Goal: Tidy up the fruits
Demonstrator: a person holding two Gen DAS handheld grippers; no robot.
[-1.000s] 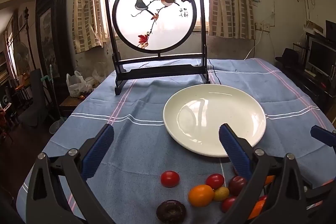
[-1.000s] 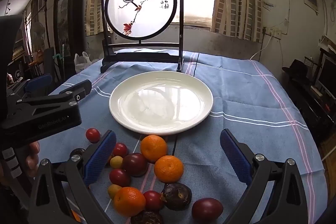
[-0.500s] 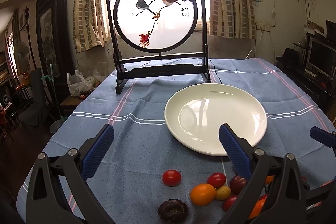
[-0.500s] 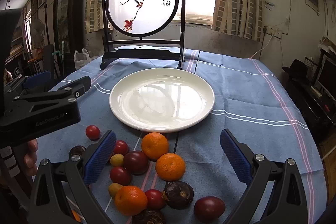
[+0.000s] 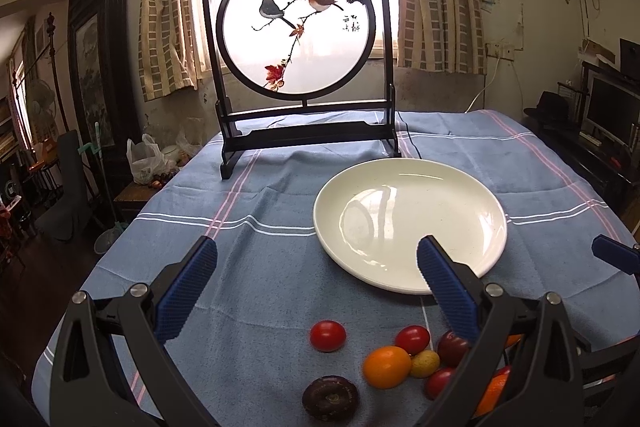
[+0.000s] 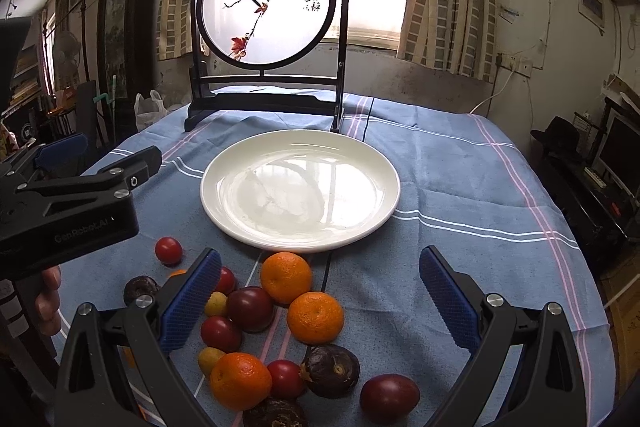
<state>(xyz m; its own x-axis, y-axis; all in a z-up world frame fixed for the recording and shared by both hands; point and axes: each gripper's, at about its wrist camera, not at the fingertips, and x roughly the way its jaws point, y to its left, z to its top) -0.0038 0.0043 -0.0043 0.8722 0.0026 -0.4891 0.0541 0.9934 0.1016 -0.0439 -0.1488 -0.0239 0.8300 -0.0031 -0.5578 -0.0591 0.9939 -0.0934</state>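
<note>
An empty white plate (image 6: 300, 193) sits mid-table; it also shows in the left wrist view (image 5: 408, 223). Near the front edge lies a pile of fruit: oranges (image 6: 285, 277), red tomatoes (image 6: 168, 250), dark plums (image 6: 250, 308), small yellow fruits (image 6: 216, 304) and dark brown round ones (image 6: 330, 370). In the left wrist view a lone red tomato (image 5: 327, 335) and a dark brown fruit (image 5: 330, 398) lie below my left gripper (image 5: 316, 291), which is open and empty. My right gripper (image 6: 320, 301) is open and empty above the pile.
A black framed bird screen (image 5: 298, 47) stands at the back of the blue striped tablecloth (image 6: 460, 187). The left gripper's body (image 6: 68, 207) sits at the left of the right wrist view. Furniture surrounds the table.
Both grippers have drifted slightly; the right wrist view has moved a little closer to the plate and fruit. Both stay open and empty.
</note>
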